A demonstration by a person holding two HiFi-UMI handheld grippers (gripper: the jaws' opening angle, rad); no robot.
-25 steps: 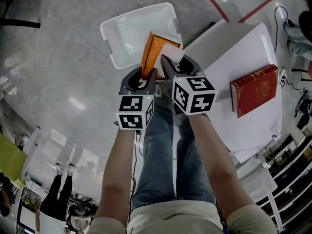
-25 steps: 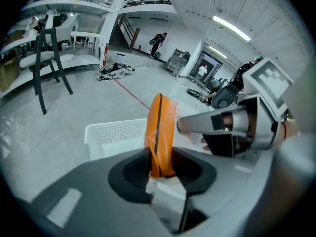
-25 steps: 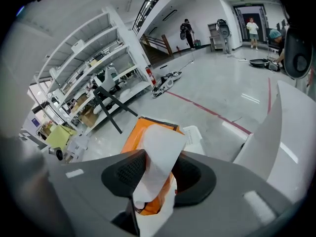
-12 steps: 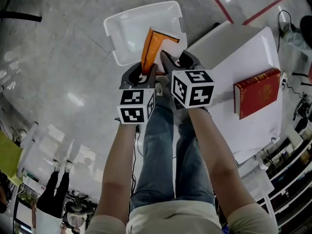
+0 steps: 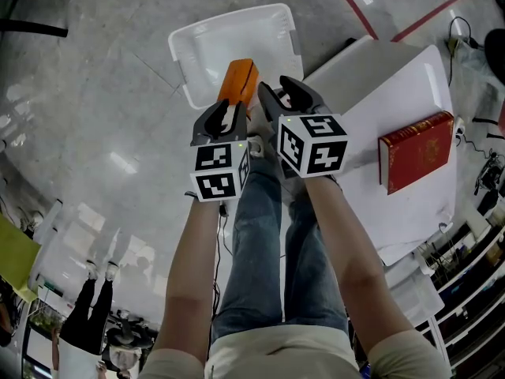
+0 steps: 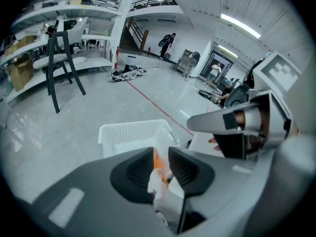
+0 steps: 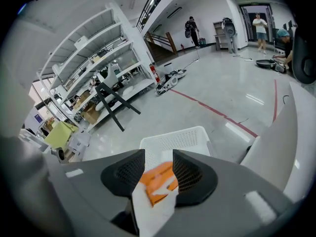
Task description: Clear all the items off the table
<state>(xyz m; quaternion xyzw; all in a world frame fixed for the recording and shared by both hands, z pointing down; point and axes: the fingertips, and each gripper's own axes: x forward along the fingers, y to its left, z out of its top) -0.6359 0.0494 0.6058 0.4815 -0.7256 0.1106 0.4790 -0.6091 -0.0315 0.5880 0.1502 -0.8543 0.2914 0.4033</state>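
Pinching orange packet (image 5: 239,80), upper centre over white basket (image 5: 221,54), with right hand-held gripper (image 5: 278,99) and just-tightened left hand-held gripper (image 5: 229,110).

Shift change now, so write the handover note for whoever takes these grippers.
Left gripper: shut on the orange-and-white item; its jaws have just been closing on it.
Right gripper: shut on the same item.
Item is off the table, held above the white basket, at its near side.
Left: release it into the basket, then clear the red book lying on the table.
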